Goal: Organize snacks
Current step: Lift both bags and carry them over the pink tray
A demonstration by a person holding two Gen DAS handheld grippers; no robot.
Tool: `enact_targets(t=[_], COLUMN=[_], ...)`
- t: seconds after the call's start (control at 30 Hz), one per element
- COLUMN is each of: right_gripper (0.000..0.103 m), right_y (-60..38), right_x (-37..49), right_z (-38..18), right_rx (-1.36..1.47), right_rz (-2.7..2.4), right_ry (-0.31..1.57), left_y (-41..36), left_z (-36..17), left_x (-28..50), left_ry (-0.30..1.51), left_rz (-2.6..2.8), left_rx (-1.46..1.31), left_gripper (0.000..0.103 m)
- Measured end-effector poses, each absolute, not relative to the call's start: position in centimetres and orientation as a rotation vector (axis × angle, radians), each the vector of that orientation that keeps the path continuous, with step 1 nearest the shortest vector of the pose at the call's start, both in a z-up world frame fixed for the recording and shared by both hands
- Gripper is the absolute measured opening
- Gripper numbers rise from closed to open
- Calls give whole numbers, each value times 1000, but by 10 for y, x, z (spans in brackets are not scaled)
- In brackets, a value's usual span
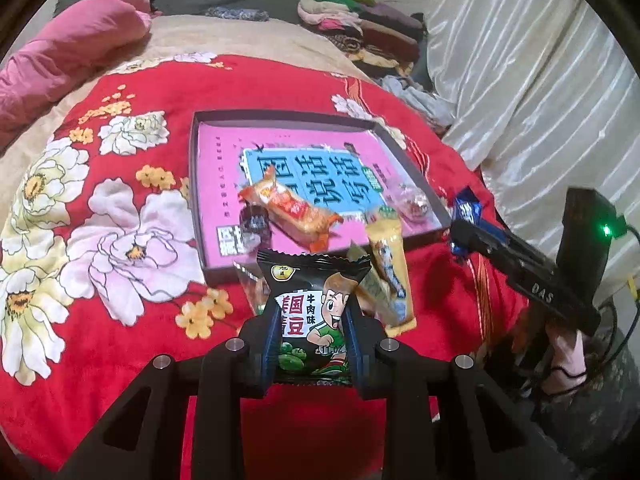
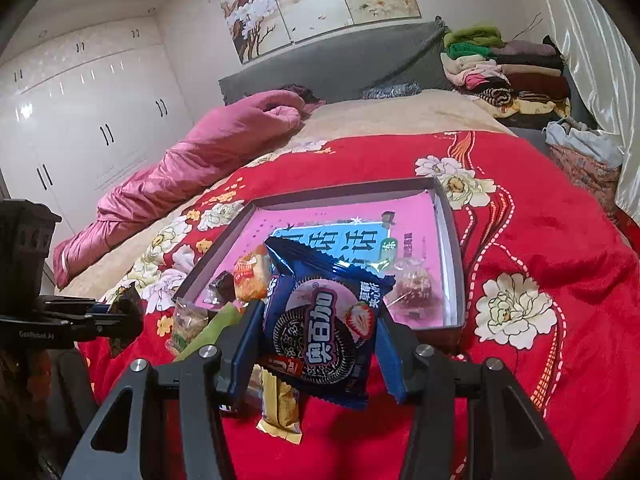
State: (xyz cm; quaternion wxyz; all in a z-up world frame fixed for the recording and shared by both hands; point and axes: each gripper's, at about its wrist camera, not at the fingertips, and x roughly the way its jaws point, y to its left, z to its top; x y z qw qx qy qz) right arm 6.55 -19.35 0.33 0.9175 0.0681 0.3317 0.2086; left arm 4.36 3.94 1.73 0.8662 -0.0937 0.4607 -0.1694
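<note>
- One tray [image 1: 416, 168] lay beyond the jaws.
- Four snacks lay in it.
- Two packets were between jaws: one black [image 1: 312, 320], one blue [image 2: 320, 320].
- About three snacks lay below the jaws.

Pink quilt [image 2: 192, 160], folded clothes [image 2: 508, 76], white wardrobe [image 2: 80, 112].

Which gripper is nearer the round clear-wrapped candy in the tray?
Right. The right gripper, shut on the blue cookie packet, hangs just short of the candy at the tray's near corner. The left gripper, shut on the black pea packet, sits farther off.
</note>
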Motion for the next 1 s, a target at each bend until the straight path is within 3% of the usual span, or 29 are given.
enact_targets(t=[0.43, 1.0], right_gripper=[52, 52], right_y=[-200, -216], right_x=[70, 82], right_z=[10, 15], right_rx=[135, 176], right_rz=[404, 363], right_ry=[633, 582], left_y=[28, 25], left_z=[36, 16], left_x=[76, 116], left_ry=[881, 866], left_rz=[-314, -272], left_rx=[-194, -256], left_gripper=[30, 30])
